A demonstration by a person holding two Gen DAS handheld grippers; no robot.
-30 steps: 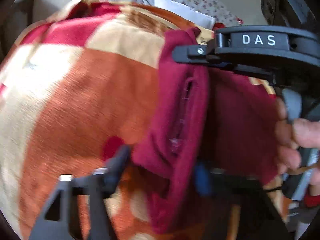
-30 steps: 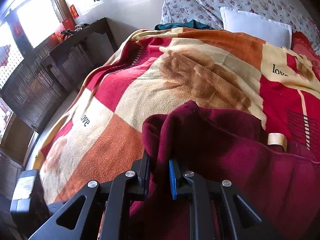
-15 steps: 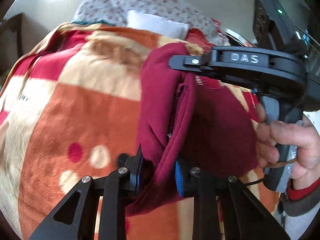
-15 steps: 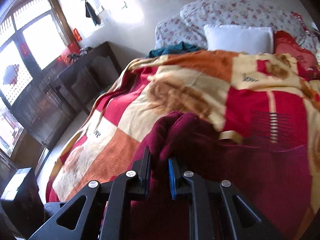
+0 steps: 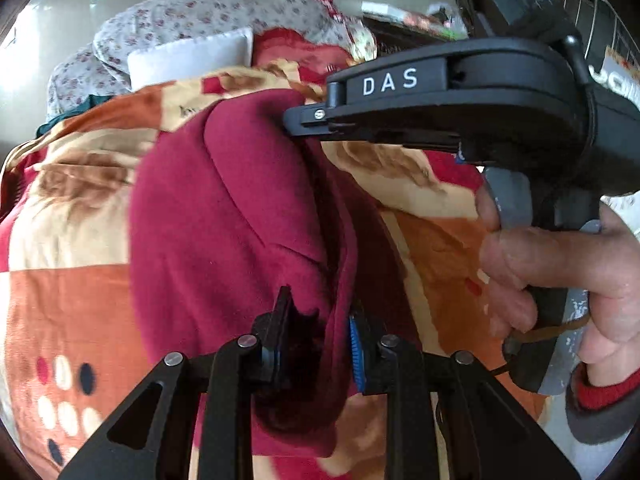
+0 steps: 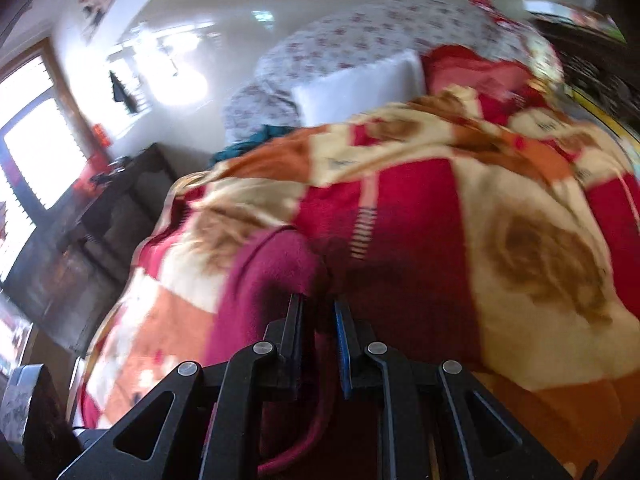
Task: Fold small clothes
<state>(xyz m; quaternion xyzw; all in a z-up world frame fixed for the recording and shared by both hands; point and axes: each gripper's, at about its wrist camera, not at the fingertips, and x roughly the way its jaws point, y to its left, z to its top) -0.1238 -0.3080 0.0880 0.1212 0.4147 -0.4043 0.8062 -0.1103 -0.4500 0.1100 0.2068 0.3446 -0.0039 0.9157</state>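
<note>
both tools, left tool [image 5: 316, 336] and right tool [image 6: 318, 320], grip the maroon garment [image 5: 240, 220], seemingly lifted above the blanket [image 6: 520, 240].

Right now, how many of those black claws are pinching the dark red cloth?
2. The left claw pinches its lower edge; the right claw pinches the top of the dark red cloth.

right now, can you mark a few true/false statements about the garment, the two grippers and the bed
1. The left gripper has dark red garment cloth between its jaws. True.
2. The right gripper is open and holds nothing. False: it is shut on the same garment.
3. The garment is blue. False: it is dark red.
4. A white pillow lies at the far end of the bed. True.
5. The blanket is plain grey. False: it has red, orange and cream patches.
</note>
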